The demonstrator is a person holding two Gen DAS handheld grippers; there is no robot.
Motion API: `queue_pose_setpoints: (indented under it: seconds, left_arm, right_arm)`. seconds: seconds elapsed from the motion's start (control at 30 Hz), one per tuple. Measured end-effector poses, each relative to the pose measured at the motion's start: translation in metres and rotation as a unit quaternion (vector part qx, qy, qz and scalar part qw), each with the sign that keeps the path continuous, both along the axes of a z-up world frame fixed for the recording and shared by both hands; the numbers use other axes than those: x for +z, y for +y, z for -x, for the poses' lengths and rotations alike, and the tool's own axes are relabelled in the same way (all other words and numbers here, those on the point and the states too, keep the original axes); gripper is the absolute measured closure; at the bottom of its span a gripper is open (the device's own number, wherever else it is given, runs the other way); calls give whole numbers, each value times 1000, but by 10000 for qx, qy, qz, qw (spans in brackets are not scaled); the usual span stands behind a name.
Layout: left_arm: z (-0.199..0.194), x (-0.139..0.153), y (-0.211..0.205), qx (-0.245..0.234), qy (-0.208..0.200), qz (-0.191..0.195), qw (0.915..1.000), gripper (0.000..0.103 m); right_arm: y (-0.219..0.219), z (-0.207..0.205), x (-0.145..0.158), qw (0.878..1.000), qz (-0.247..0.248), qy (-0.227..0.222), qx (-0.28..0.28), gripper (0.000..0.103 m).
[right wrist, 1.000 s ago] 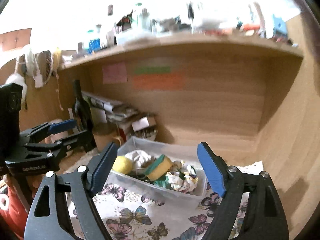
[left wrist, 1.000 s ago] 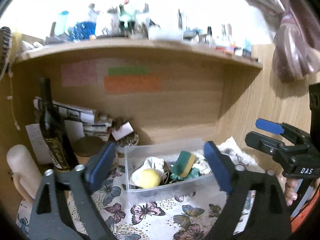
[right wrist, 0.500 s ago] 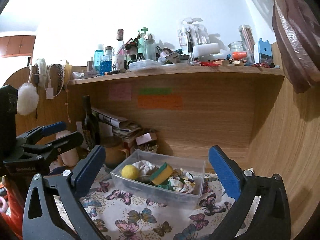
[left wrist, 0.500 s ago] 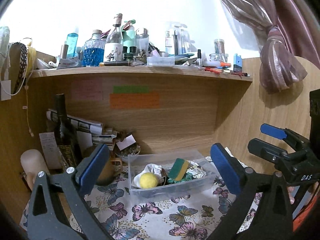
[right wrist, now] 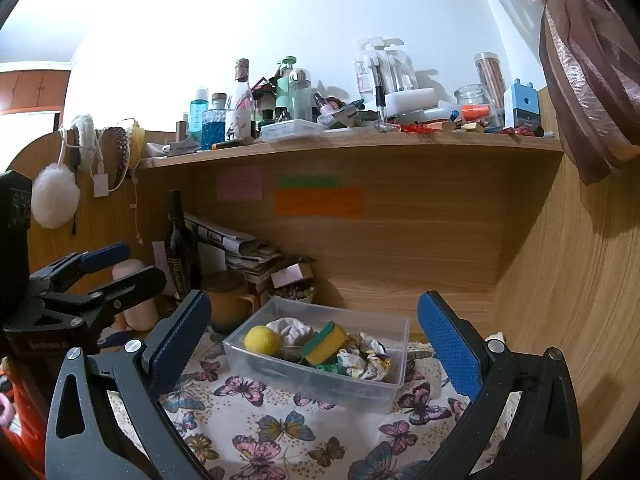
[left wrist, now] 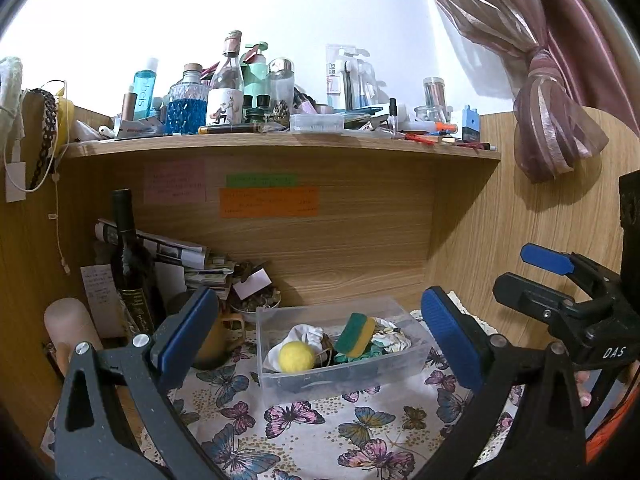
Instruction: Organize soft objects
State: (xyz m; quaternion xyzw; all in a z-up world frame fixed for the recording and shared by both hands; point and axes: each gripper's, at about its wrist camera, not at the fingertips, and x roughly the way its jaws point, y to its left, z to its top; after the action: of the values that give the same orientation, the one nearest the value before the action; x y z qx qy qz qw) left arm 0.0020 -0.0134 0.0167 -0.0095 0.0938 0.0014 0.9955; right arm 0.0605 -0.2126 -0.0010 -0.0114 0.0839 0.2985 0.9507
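Both grippers hang above the butterfly-print cloth [right wrist: 280, 428] with their blue-padded jaws spread wide and nothing between them. The left gripper [left wrist: 320, 336] and the right gripper [right wrist: 316, 340] each face the clear plastic box [right wrist: 384, 392], which sits on the cloth toward the far side of the desk, near the wooden back panel.

Inside the box the soft things are gathered: a yellow ball [right wrist: 262, 341] at the left end, a white cloth [right wrist: 290, 327] just behind it, a green-and-yellow sponge [right wrist: 325, 343] tilted in the middle, and a crumpled patterned scrap [right wrist: 366, 360] at the right, with something green under it.

Seen from the left camera, the right gripper's black body carries white letters "DAS". From the right camera, the left gripper's body has pale lettering too blurred to read.

On the back panel are three paper notes, pink [left wrist: 175, 182], green [left wrist: 261, 179] and orange [left wrist: 268, 201]; their writing is too faint to make out. A dark wine bottle [left wrist: 132, 268] stands at the left, with a gold label I cannot read. On the shelf [left wrist: 280, 146] above, a tall blue bottle [left wrist: 143, 90] reads "cbcis" or similar down its side, and a clear blister pack [left wrist: 344, 76] shows "harks".
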Motion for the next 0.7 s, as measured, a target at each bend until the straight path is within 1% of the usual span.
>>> queue_pose_setpoints:
  seconds: [0.7]
  left_arm:
    - [1, -1, -1, -14, 1, 6, 10000, 0]
  right_arm:
    - [1, 5, 3, 10000, -17, -36, -32, 0]
